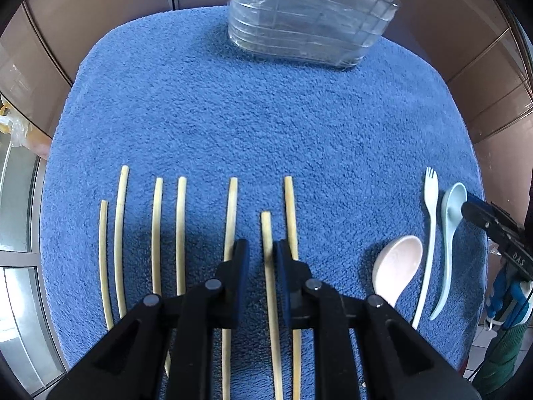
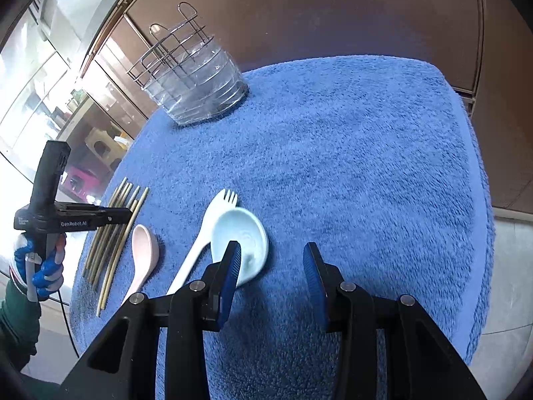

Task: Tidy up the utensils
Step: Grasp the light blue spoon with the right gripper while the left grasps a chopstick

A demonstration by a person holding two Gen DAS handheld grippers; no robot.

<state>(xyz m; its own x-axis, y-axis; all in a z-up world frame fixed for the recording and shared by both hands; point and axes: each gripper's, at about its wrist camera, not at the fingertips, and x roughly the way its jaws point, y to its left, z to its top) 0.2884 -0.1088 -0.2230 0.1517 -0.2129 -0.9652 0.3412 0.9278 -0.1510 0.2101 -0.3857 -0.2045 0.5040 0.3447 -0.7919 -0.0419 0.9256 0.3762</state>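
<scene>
A blue fleecy towel (image 1: 266,126) covers the work surface, its pile rumpled and its edge curving away at 3 o'clock. Brown glossy cabinet panels (image 1: 100,10) stand behind it from 10 to 2 o'clock. In the right wrist view, glass-fronted shelving (image 2: 43,86) at 9 o'clock shows a pink object (image 2: 78,180), too blurred to identify

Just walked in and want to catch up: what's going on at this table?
A person with a gripper in each hand is sorting utensils laid out on a blue towel. The left gripper hangs open over a row of chopsticks, one stick lying between its fingers. The right gripper is open near the light blue spoon, which lies beside a white fork and a pink spoon. The wire utensil holder stands at the far edge; nothing can be seen in it.
</scene>
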